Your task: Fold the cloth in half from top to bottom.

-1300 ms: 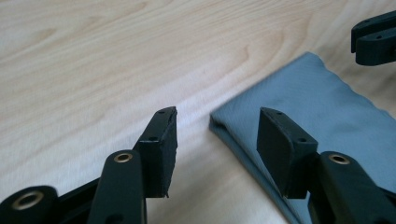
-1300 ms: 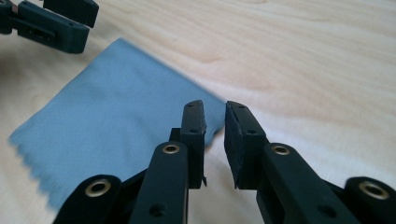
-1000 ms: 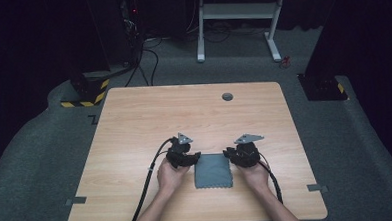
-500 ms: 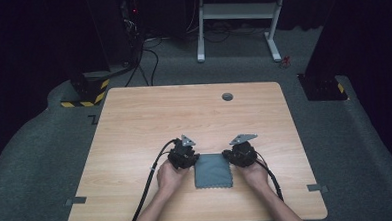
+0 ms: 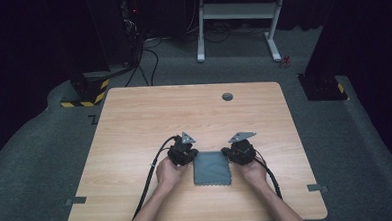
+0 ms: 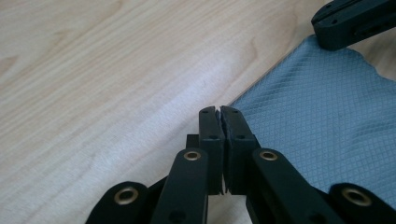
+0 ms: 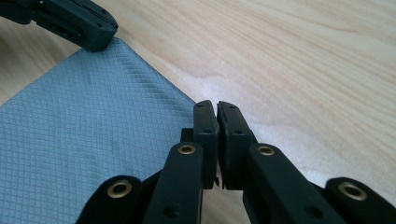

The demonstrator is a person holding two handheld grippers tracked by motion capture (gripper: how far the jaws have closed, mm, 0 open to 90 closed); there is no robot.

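A blue-grey quilted cloth (image 5: 212, 168) is lying flat on the near half of the wooden table (image 5: 134, 123), between the person's two hands; the left gripper (image 5: 184, 154) is sitting at the cloth's far left corner and the right gripper (image 5: 240, 151) at its far right corner, each carrying a grey three-cornered plate on top and trailing a black cable back toward the table's near edge.

From the high view the jaws are too small to read; the gripper views are settling it. In the left gripper view the left gripper (image 6: 219, 111) is showing its jaws pressed together, having just been closing, with the corner edge of the cloth (image 6: 317, 121) pinched between the tips; the diamond weave is plain here, and the tip of the other gripper is resting at the cloth's farther corner.

In the right gripper view the right gripper (image 7: 217, 106) is likewise clenched, its jaws having just been closing, gripping the cloth (image 7: 93, 126) at its corner; the cloth is spreading away to the left with a faint crease near the edge.

The high view alone is giving the round dark grommet (image 5: 227, 96) near the table's far edge and the white desk frame (image 5: 239, 11) standing on the grey floor beyond.
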